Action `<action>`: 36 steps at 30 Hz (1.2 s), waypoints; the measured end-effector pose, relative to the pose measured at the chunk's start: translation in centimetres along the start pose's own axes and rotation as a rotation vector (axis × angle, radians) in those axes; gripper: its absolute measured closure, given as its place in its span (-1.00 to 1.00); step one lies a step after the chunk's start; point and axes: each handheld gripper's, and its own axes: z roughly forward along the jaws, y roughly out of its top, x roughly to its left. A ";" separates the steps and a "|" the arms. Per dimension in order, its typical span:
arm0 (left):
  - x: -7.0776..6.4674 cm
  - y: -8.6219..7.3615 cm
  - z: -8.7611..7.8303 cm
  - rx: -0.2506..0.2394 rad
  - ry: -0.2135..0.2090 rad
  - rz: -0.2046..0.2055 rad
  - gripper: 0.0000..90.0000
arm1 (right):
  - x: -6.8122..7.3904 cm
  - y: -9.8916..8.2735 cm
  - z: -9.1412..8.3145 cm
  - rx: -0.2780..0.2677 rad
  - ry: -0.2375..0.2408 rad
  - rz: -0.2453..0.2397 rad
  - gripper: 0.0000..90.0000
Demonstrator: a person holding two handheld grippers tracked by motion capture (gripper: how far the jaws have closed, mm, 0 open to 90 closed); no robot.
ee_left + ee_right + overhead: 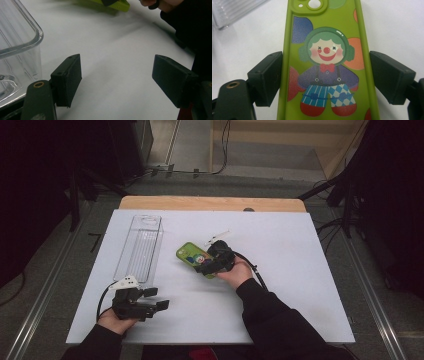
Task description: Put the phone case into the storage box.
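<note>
Near the white board's (300, 270) middle, the right gripper (324, 82) is straddling the green phone case (325, 62) across its long edges, jaws spread and apparently not yet pinching; likely light, flexible, slick-backed.

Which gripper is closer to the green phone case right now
Right. The right gripper straddles the green phone case, one jaw on each side. The left gripper sits apart at the table's near edge.

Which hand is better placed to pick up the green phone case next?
Right. The right gripper already straddles the green phone case, one jaw on each long edge. The left gripper sits open near the table's front edge beside the clear container, apart from the case.
</note>
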 end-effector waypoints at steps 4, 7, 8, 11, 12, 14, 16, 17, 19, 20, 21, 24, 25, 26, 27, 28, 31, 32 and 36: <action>0.1 0.0 0.0 0.030 -0.004 -0.014 -0.51 | -0.4 0.1 -0.6 -0.017 0.013 0.020 -0.67; 0.0 0.1 0.0 0.024 -0.006 -0.025 -0.54 | -0.7 0.1 -1.2 -0.030 0.019 0.027 -0.67; 0.0 0.1 0.0 0.023 -0.009 -0.029 -0.54 | -0.8 0.1 -1.4 -0.028 0.019 0.036 -0.67; -0.2 0.3 0.0 0.024 -0.024 -0.047 -0.53 | -0.9 0.0 -2.0 -0.037 0.021 0.043 -0.67; -0.4 0.3 0.0 0.026 -0.029 -0.054 -0.53 | -0.9 -0.1 -2.3 -0.040 0.025 0.046 -0.67; -0.6 0.4 0.0 0.024 -0.031 -0.056 -0.52 | -0.9 -0.2 -2.9 -0.048 0.024 0.055 -0.67; -0.9 0.4 0.0 0.031 -0.031 -0.059 -0.52 | -0.7 -0.3 -3.4 -0.059 0.024 0.060 -0.67; -1.0 0.4 0.0 0.029 -0.031 -0.063 -0.52 | -0.6 -0.4 -3.7 -0.064 0.022 0.061 -0.67; -1.3 0.6 0.1 0.033 -0.026 -0.066 -0.52 | -0.4 -0.6 -4.1 -0.070 0.018 0.066 -0.67; -1.4 0.6 0.1 0.033 -0.029 -0.073 -0.52 | -0.2 -0.8 -4.3 -0.073 0.017 0.069 -0.67; -1.5 0.7 0.2 0.031 -0.030 -0.074 -0.52 | -0.2 -0.9 -4.5 -0.077 0.012 0.069 -0.67; -1.9 1.2 0.5 0.030 -0.037 -0.083 -0.52 | 0.1 -1.5 -5.1 -0.084 0.008 0.082 -0.67; -2.1 1.3 0.7 0.029 -0.033 -0.083 -0.52 | 0.1 -1.7 -5.3 -0.089 0.007 0.089 -0.67; -2.3 1.4 0.8 0.028 -0.027 -0.082 -0.52 | 0.2 -2.0 -5.6 -0.093 0.005 0.098 -0.67; -2.5 1.5 0.9 0.029 -0.027 -0.079 -0.52 | 0.3 -2.2 -5.9 -0.097 0.002 0.101 -0.67; -2.6 1.6 1.0 0.028 -0.024 -0.078 -0.52 | 0.4 -2.4 -6.1 -0.100 -0.001 0.103 -0.67; -3.0 1.8 1.3 0.037 -0.002 -0.082 -0.52 | 0.8 -3.0 -6.8 -0.105 -0.015 0.100 -0.67; -3.1 1.9 1.4 0.044 0.016 -0.085 -0.53 | 1.0 -3.1 -7.0 -0.103 -0.020 0.099 -0.67; -3.3 2.2 1.3 0.029 0.000 -0.103 -0.53 | 1.3 -3.9 -7.4 -0.101 -0.038 0.107 -0.67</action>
